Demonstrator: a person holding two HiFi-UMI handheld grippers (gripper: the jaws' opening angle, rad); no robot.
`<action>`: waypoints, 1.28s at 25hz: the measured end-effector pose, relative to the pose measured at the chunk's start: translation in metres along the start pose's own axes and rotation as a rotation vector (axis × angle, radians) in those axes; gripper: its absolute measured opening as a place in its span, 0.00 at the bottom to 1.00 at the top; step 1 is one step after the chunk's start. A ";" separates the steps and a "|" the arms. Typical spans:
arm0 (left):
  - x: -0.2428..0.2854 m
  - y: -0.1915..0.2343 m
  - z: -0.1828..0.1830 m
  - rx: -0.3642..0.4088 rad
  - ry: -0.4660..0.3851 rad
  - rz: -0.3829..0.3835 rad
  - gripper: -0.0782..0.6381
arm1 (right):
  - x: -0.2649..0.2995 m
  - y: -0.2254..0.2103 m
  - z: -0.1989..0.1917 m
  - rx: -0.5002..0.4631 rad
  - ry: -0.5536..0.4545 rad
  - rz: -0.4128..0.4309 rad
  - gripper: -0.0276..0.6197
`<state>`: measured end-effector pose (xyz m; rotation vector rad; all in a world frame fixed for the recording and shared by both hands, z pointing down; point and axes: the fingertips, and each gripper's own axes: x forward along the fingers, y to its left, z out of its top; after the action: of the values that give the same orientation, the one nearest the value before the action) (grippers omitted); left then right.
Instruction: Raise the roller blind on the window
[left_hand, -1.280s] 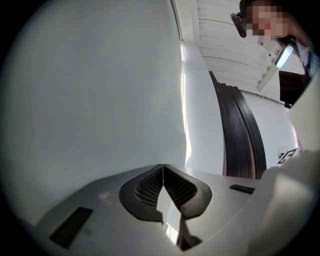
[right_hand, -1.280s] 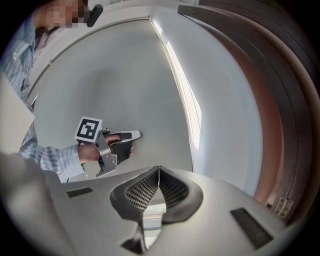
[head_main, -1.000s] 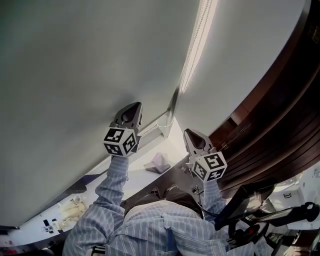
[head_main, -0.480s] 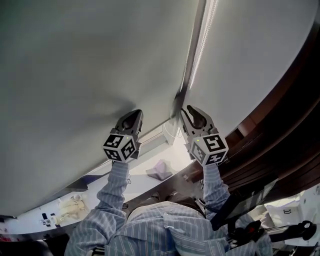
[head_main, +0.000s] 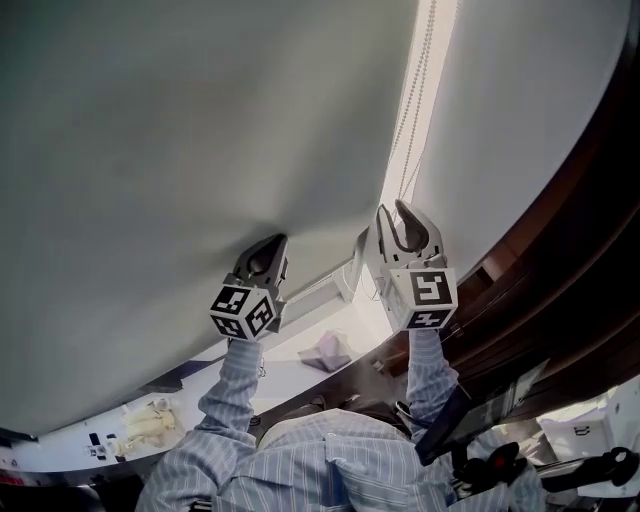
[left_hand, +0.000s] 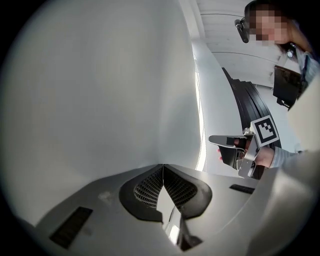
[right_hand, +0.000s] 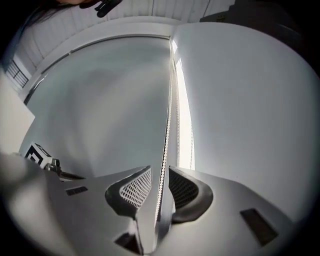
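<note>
Two roller blinds (head_main: 200, 120) flank bead chain (head_main: 412, 110); dark panelling (head_main: 560, 250) right.

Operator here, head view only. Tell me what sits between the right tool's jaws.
Observer: The bead chain runs straight through the right tool. Its jaws stand apart and have just been opening, and the pads do not press the chain.
Operator: Now report the left tool.
Observer: On the left tool the jaws are shut tip to tip, with nothing seen between them. It points at the plain face of the roller blind, away from the chain.
</note>
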<state>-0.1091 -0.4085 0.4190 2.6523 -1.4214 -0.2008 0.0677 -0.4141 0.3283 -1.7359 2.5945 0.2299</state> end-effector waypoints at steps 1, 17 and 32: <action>0.000 0.001 -0.001 -0.002 -0.001 0.000 0.12 | -0.001 -0.002 0.004 -0.012 -0.009 -0.014 0.18; -0.006 0.007 -0.004 -0.058 -0.006 -0.002 0.12 | 0.004 -0.027 0.050 -0.033 -0.066 -0.072 0.18; -0.014 -0.004 -0.008 -0.096 -0.008 -0.049 0.12 | 0.052 -0.001 0.039 0.084 -0.020 0.053 0.18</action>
<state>-0.1122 -0.3947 0.4267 2.6134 -1.3145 -0.2774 0.0459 -0.4577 0.2846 -1.6315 2.5982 0.1361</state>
